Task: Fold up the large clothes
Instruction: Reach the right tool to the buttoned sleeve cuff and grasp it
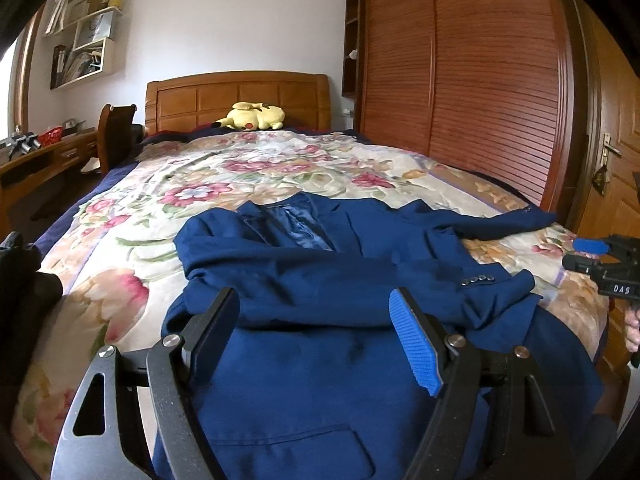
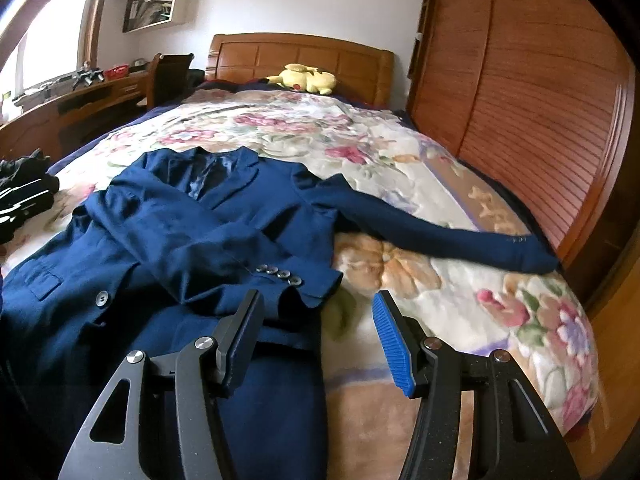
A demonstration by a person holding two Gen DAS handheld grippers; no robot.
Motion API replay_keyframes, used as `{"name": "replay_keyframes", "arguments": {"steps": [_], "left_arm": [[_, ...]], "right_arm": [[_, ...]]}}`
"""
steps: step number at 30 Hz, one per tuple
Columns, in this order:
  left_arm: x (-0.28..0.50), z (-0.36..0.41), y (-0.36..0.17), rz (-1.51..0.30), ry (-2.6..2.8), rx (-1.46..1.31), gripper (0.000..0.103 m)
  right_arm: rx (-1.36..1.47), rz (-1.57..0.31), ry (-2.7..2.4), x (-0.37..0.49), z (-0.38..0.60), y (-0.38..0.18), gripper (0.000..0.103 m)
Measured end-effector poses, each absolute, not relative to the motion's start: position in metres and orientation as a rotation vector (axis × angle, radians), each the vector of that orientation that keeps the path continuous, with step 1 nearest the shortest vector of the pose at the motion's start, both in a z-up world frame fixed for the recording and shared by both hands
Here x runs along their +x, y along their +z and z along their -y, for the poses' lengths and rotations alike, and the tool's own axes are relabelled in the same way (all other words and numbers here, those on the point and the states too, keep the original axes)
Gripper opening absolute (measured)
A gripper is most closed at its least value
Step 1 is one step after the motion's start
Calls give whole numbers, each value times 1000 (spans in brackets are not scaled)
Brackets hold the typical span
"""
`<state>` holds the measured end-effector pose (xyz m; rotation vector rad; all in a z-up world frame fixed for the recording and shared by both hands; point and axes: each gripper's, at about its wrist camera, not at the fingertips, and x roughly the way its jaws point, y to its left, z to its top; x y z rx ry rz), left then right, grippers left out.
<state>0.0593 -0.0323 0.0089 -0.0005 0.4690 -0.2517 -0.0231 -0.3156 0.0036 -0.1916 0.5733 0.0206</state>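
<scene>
The navy suit jacket [image 1: 320, 280] lies face-up on the floral bedspread [image 1: 248, 176], directly beneath and ahead of the left gripper [image 1: 316, 320], whose jaws gape wide, holding nothing. The right gripper [image 2: 316, 320], equally wide and empty, hovers just right of the folded sleeve's cuff [image 2: 296, 284]; the other sleeve [image 2: 440, 232] stretches away ahead and right.

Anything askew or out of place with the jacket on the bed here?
The blue jacket lies lopsided: one sleeve is folded across the chest, the other sleeve sprawls out over the floral bedspread. Otherwise nothing stands out.

Black jaws, ribbed blue pads [image 2: 390, 344]
</scene>
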Motion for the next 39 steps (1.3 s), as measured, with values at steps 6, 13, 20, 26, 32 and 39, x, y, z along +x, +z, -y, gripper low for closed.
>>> {"name": "replay_keyframes", "arguments": {"steps": [6, 13, 20, 26, 32, 39], "left_arm": [[63, 52, 9, -438, -267, 11, 78], [70, 74, 4, -443, -298, 45, 78], [78, 86, -1, -478, -335, 40, 78], [84, 91, -4, -506, -333, 35, 78], [84, 92, -4, -508, -334, 27, 78], [84, 100, -8, -511, -328, 69, 78]], "right_arm": [[-179, -574, 6, -12, 333, 10, 61], [-216, -592, -72, 20, 367, 9, 82], [-183, -630, -162, 63, 417, -1, 83], [-162, -677, -231, 105, 456, -16, 83], [-116, -707, -287, 143, 493, -30, 83], [-65, -731, -363, 177, 542, -39, 83]]}}
